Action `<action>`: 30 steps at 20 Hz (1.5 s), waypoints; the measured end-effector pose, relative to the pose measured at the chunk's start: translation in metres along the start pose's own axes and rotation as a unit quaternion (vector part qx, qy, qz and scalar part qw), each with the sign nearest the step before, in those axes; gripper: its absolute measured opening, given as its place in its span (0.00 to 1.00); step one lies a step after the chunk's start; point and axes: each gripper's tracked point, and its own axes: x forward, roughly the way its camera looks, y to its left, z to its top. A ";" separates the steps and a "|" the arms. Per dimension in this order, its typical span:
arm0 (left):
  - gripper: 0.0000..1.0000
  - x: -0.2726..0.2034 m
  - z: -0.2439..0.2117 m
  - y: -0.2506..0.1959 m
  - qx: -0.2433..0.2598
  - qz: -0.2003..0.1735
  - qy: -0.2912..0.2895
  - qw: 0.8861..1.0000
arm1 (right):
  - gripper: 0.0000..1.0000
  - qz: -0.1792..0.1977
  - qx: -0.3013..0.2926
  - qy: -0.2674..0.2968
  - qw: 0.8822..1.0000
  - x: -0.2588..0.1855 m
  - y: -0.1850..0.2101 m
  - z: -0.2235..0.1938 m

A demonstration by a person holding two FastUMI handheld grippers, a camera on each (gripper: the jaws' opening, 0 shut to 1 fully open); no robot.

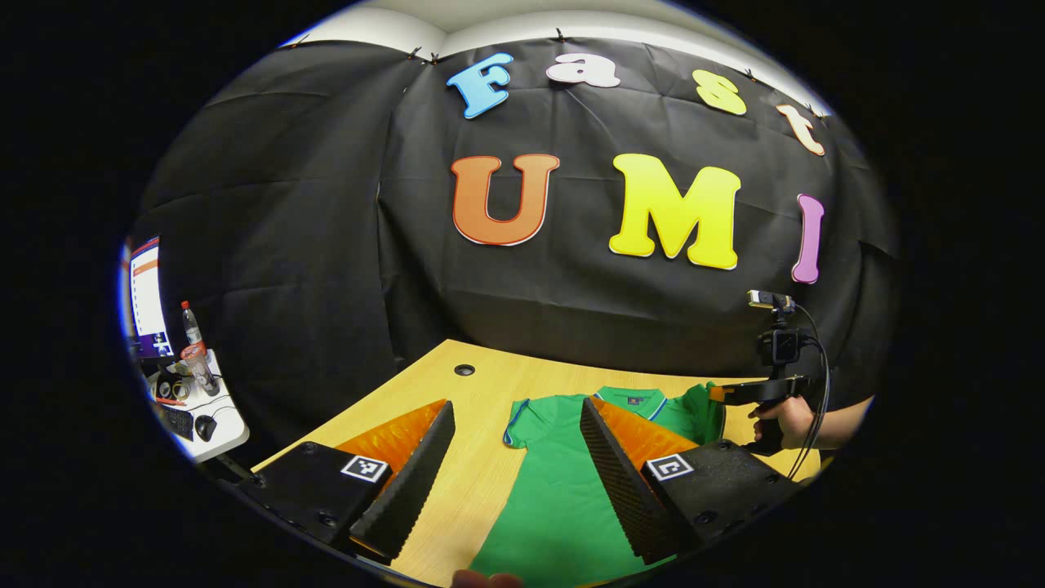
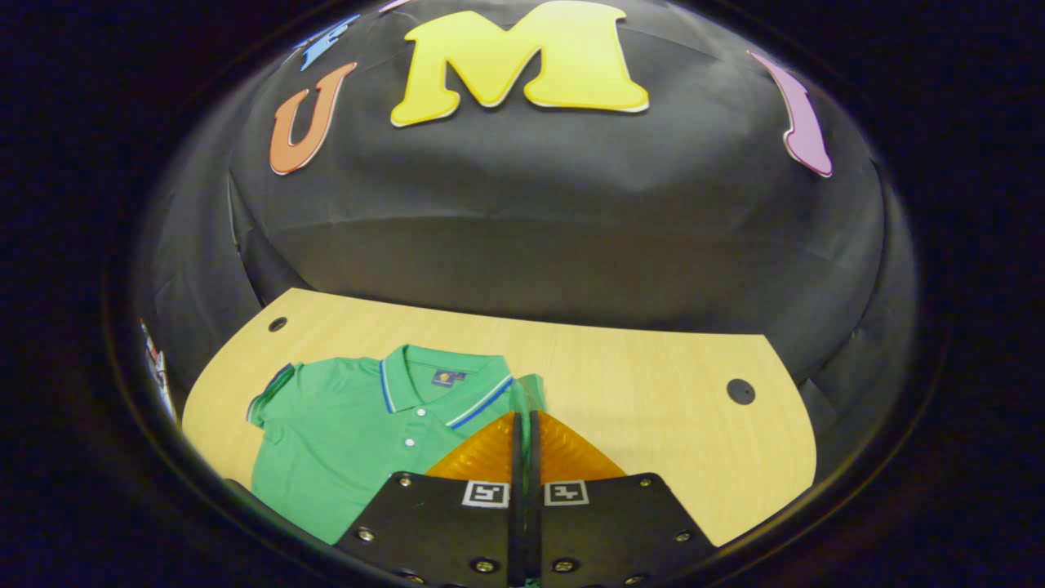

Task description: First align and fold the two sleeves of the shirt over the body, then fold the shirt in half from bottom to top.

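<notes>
Left hand-held gripper (image 1: pixel 516 465) hangs low over the desk (image 1: pixel 424 384) with its two fingers spread wide and nothing between them; its left finger is above bare wood, its right finger above the green polo shirt (image 1: pixel 563 490); right hand-held gripper (image 2: pixel 523 445) has its fingers drawn together on a thin fold of green cloth at the shirt's (image 2: pixel 351 425) sleeve, beside the collar; in the left gripper view that same gripper (image 1: pixel 722 394) shows farther off at the shirt's far shoulder, gripped by a hand (image 1: pixel 788 420); the shirt lies flat and face up on the pale wooden desk (image 2: pixel 653 384), collar towards the black cloth wall; the collar and the cuff of the outspread short sleeve carry a blue and white edging; two white buttons close the placket, and a small dark label sits inside the neck; the outspread sleeve lies smooth on the wood, while the pinched one is bunched up off it.
</notes>
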 end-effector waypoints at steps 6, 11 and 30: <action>0.99 -0.001 -0.003 0.030 -0.005 -0.003 0.007 1.000 | 0.02 0.010 0.006 0.019 1.000 0.014 0.049 -0.011; 0.99 0.003 -0.015 0.052 -0.010 -0.008 0.026 1.000 | 0.07 0.017 0.038 0.043 0.998 0.019 0.076 -0.022; 0.98 0.129 -0.051 0.015 -0.002 -0.163 0.045 0.986 | 0.86 0.002 -0.032 -0.093 0.995 -0.200 0.064 0.023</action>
